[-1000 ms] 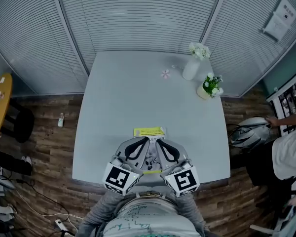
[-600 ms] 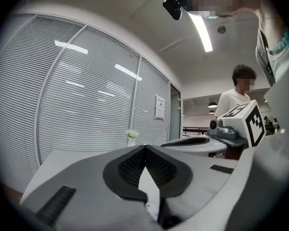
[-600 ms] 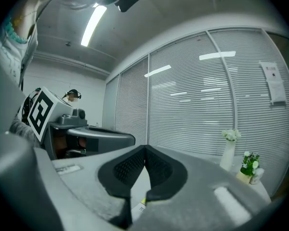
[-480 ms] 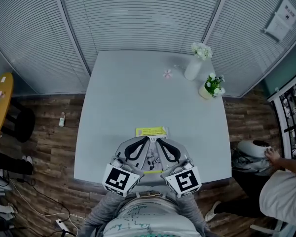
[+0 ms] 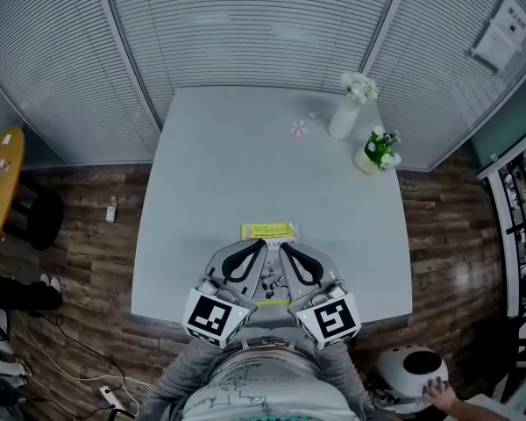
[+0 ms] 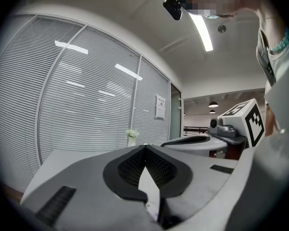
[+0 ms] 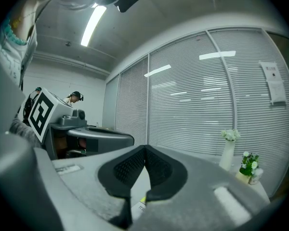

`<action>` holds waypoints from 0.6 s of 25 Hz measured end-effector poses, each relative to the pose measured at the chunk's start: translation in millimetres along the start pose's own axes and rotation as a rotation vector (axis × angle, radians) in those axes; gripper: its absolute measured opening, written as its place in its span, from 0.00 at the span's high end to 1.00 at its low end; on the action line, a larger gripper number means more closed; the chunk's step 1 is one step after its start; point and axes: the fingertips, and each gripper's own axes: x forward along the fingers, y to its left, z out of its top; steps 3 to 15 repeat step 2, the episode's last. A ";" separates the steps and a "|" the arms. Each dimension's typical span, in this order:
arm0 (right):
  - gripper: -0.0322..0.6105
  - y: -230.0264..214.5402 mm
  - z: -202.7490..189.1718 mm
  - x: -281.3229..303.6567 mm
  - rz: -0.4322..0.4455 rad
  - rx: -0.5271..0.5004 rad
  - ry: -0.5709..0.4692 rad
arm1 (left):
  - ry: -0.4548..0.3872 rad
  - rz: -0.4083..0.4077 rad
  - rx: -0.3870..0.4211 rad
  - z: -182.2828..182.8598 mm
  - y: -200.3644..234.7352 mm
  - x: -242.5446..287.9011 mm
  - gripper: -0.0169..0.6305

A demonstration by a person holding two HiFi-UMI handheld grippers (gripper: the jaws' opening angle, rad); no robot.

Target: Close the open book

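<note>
Item: book (image 5: 267, 232), yellow band across its far end, lying flat at the near edge of the grey table (image 5: 245, 147), partly under both gripper tips. Left gripper (image 5: 261, 247): jaws together at the tip, nothing clamped, with pale printed paper showing only below the gap. Right gripper (image 5: 282, 247): jaws likewise together on nothing, with a yellow-edged sliver of the book beneath. Change over the preceding second: none to book or grippers, which kept the same places, tips angled toward each other over the cover. The only movement was off the table, where a bystander's hand (image 5: 438, 395) and a white domed object (image 5: 408, 368) had passed from beside the table's right edge to the lower right floor. White vase (image 5: 342, 121) and small potted plant (image 5: 374, 154) stood unmoved at the far right corner. Judgement: the book appeared one cover wide and flat, so closing seemed done or nearly so, though loose pages under the grippers could not be ruled out
</note>
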 end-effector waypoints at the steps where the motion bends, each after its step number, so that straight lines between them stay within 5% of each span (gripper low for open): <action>1: 0.95 -0.1 0.2 -0.3 0.001 0.000 0.000 | -0.001 0.002 0.005 -0.1 0.0 -0.2 0.98; 15: 0.95 -0.1 0.3 -0.6 0.001 0.000 -0.001 | -0.002 0.004 0.011 -0.3 0.1 -0.3 0.98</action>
